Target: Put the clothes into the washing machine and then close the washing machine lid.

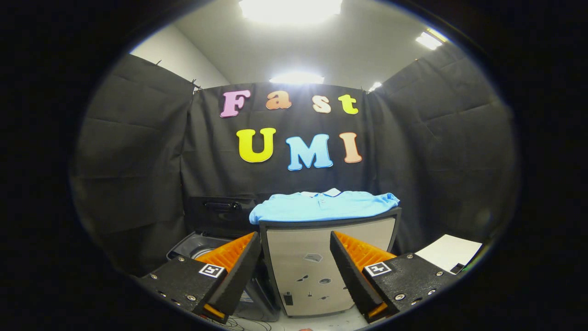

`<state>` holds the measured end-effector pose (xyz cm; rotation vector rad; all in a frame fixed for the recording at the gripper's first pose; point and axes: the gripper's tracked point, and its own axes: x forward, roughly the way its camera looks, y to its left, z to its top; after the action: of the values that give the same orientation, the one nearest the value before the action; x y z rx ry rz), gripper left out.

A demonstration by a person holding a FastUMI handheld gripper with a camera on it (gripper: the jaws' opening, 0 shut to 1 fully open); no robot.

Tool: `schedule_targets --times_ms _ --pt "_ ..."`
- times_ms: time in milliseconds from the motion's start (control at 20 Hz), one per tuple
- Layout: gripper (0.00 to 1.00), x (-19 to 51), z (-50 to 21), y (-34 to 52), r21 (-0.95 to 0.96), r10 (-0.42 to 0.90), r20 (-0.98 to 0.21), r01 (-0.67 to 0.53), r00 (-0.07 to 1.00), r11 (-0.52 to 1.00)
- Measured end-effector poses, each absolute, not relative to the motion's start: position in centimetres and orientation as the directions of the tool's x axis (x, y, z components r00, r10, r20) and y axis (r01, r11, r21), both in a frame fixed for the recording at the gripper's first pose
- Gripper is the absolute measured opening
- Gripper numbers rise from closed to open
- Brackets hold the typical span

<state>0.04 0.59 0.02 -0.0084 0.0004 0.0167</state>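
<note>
Straight ahead of the tongs (296, 257), beyond their tips, stands a pale cabinet-like unit (317, 271) with a dark frame, and on its top lies the light blue shirt (321, 205), spread flat, collar facing the booth wall. One sleeve droops a little over the unit's right corner, and the shirt's left edge hangs just past the unit's left corner. How far the shirt reaches back across the top is hidden from this low angle.

The tongs stand wide apart, nothing between them, both fingers clear of the unit's front panel. That panel shows between the fingers, with a few small dark marks too small to make out.

Left of the unit and lower down sits the washing machine (197, 246). Its lid (220, 214) is up, a dark slab leaning back against the black cloth, with a handle just visible on it. Part of the grey rim and a sliver of the round drum opening show, but the left finger covers much of the opening, so what lies inside the drum cannot be told. The machine's front is cut off behind the same finger.

Off to the right, past the right finger, a white sheet (448, 252) lies flat on a surface, its near corner cut off. Some thin cables (243, 325) trail on the floor below the unit, hard to follow.
</note>
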Motion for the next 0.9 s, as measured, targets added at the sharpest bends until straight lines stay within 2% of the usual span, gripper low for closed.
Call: schedule_targets --times_ms 500,900 --pt "0.95 -0.1 -0.1 0.7 -0.016 -0.006 -0.015 0.005 1.000 1.000" --pt "0.95 2.3 3.2 0.0 -0.022 -0.003 -0.021 0.002 1.000 1.000"
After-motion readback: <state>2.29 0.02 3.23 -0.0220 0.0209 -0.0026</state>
